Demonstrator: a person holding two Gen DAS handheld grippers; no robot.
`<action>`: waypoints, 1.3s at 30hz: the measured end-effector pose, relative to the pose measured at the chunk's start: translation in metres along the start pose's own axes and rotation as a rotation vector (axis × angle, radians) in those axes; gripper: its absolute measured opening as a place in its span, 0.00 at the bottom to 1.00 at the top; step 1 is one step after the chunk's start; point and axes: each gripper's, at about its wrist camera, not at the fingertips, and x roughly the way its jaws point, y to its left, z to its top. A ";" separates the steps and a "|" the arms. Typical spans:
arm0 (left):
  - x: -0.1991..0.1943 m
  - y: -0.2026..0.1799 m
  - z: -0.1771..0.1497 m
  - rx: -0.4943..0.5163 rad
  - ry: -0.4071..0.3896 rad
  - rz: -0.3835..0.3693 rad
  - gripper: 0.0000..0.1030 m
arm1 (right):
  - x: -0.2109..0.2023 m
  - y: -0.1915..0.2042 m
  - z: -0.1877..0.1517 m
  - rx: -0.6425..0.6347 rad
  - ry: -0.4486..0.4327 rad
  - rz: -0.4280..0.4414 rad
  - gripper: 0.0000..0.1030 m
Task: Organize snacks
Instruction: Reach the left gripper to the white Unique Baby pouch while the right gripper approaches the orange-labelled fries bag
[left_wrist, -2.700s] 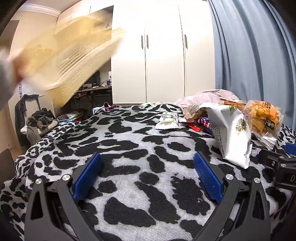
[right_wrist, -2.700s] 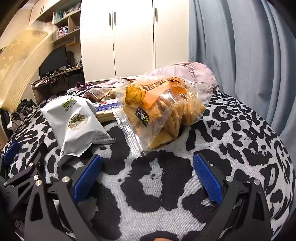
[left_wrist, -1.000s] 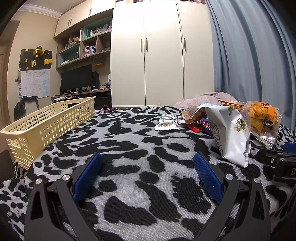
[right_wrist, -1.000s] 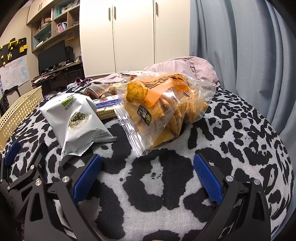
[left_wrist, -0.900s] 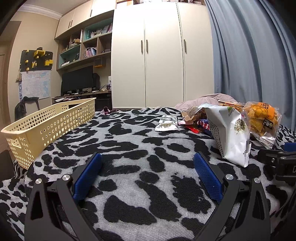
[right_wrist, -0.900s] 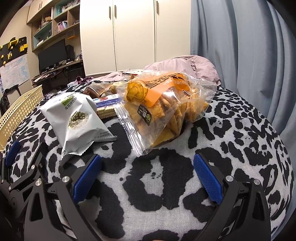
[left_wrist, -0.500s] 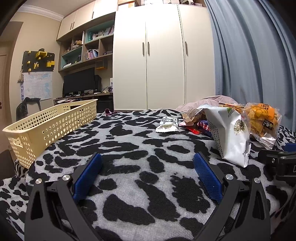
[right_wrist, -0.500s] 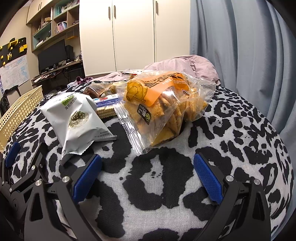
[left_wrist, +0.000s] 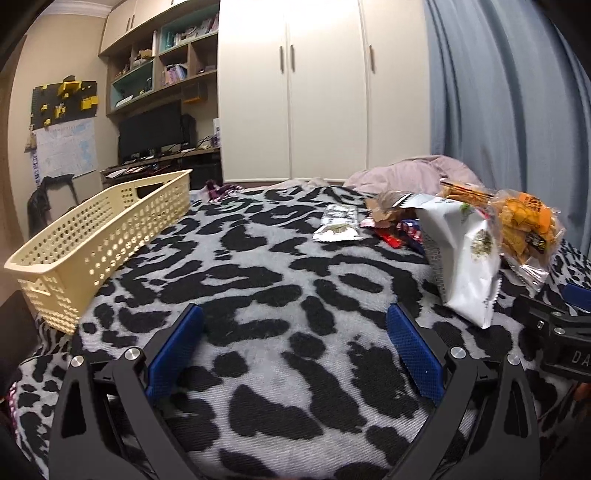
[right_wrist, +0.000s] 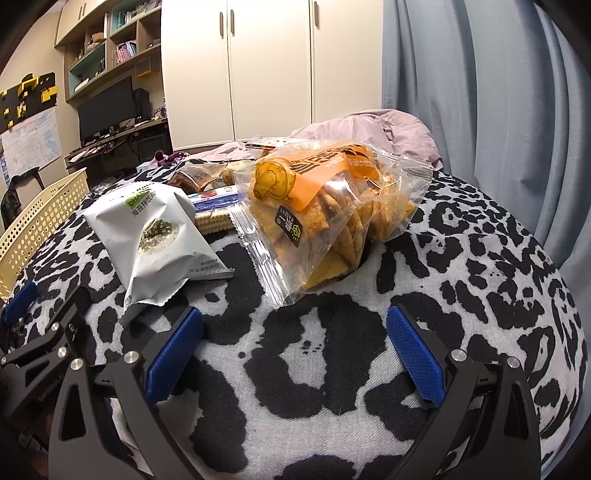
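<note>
Nothing has been picked up yet: both sets of tongs rest low over the leopard-print blanket on the bed, the left tongs and right tongs alike spread wide apart with nothing between the blue pads. The snacks lie in a loose heap toward the right — a white seaweed snack bag, a clear bag of orange crisps, a small flat packet and several wrappers behind that are too crowded to name. The yellow perforated basket sits well apart at the bed's left edge, apparently with nothing in it, though its floor is hidden. The likely next move is for the right tongs to advance and close on the crisp bag's crimped edge. White wardrobes, shelves, a monitor and grey curtains stand behind.
</note>
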 end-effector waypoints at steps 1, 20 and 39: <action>0.002 0.000 0.002 0.002 0.016 -0.004 0.98 | 0.000 -0.001 0.001 -0.002 0.003 0.002 0.95; 0.005 0.008 0.054 -0.062 0.210 -0.143 0.98 | -0.007 -0.011 0.003 -0.009 0.030 0.037 0.95; 0.014 -0.035 0.066 -0.058 0.261 -0.250 0.98 | -0.011 -0.044 0.020 0.061 0.001 0.006 0.95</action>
